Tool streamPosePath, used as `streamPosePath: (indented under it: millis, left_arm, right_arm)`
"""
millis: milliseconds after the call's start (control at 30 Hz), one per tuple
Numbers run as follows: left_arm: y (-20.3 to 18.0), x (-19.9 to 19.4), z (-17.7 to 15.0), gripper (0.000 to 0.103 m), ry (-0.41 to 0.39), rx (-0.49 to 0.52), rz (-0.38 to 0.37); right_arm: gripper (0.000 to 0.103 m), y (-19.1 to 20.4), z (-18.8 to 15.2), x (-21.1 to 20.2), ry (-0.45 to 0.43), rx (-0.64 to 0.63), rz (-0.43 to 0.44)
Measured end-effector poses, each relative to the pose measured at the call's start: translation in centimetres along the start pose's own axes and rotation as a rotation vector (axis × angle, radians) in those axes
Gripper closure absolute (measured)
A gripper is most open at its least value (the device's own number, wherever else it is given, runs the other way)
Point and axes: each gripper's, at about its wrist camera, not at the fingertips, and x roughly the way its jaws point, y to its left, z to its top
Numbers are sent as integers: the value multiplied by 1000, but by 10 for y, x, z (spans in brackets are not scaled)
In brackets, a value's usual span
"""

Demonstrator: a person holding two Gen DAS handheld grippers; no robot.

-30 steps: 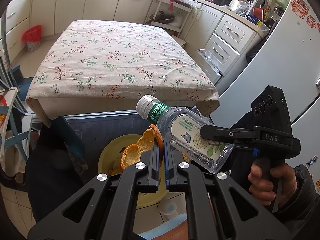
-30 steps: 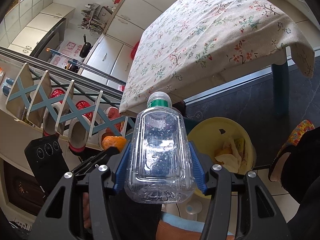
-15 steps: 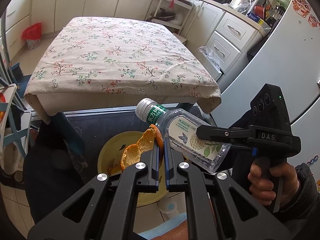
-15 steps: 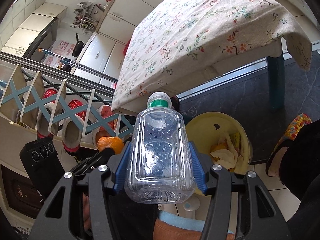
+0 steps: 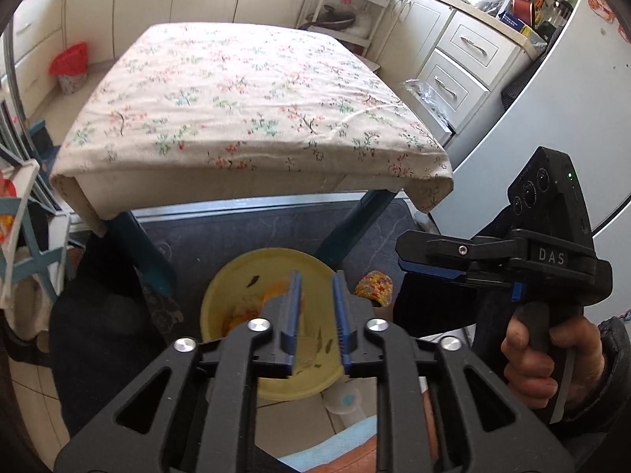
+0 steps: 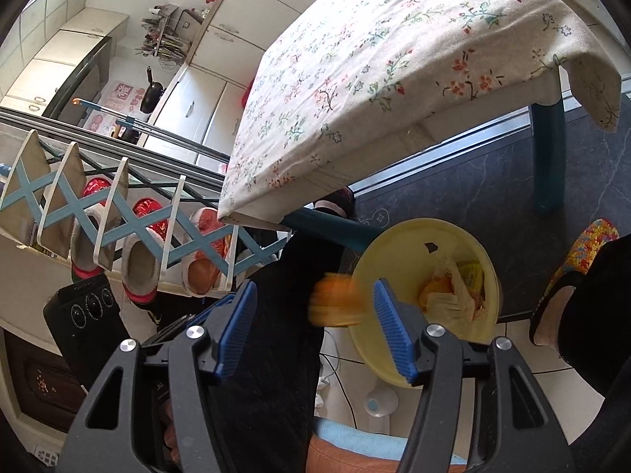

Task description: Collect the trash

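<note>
Two pairs of tongs hang above the yellow bin (image 5: 221,307), and neither has anything between its pads. The left gripper (image 5: 316,315) is opening, its blue pads a narrow gap apart with only the inside of the bin showing through that gap. The right gripper (image 6: 315,327) is opening too, its pads set wide; in the left camera it juts in from the right, held by a hand (image 5: 548,358), and it is empty there as well. The trash lies below both: a blurred orange peel (image 6: 335,303) shows just at the bin's near rim in the right camera, seemingly in mid-air, and whether it is over the opening or just outside the rim cannot be told. Paper and wrappers (image 6: 453,291) already sit in the bin's bottom. The bin stands on the floor beside the blue table leg (image 5: 146,252), under the near edge of the table with the flowered cloth (image 5: 244,94), and a patterned slipper (image 6: 583,248) rests close to it. From the left gripper the bin lies straight down along its fingers; from the right gripper it lies down and to the right. I judge the drop to be about done, with no trash showing on the table.
</note>
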Motion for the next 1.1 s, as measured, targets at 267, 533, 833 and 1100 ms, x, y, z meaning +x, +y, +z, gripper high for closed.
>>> streamPosePath:
  millis: [267,533,833,1100]
  left_arm:
    - [-14,-25,7,48,-103,58,125]
    - [-20,-57,12,26,-218,74,217]
    - [-28,-85,15,16,-306,69,275]
    - [-27,-99,14,15,-363,24,324]
  right_arm:
    - [30,39,-4,-23,-179,-225,-181]
    - [23,64,-13,-38,-350,-402,-333]
    - [15,77,-18,-54,-494,-451,-391]
    - [13,84,-23,-63,-543,-501,-383]
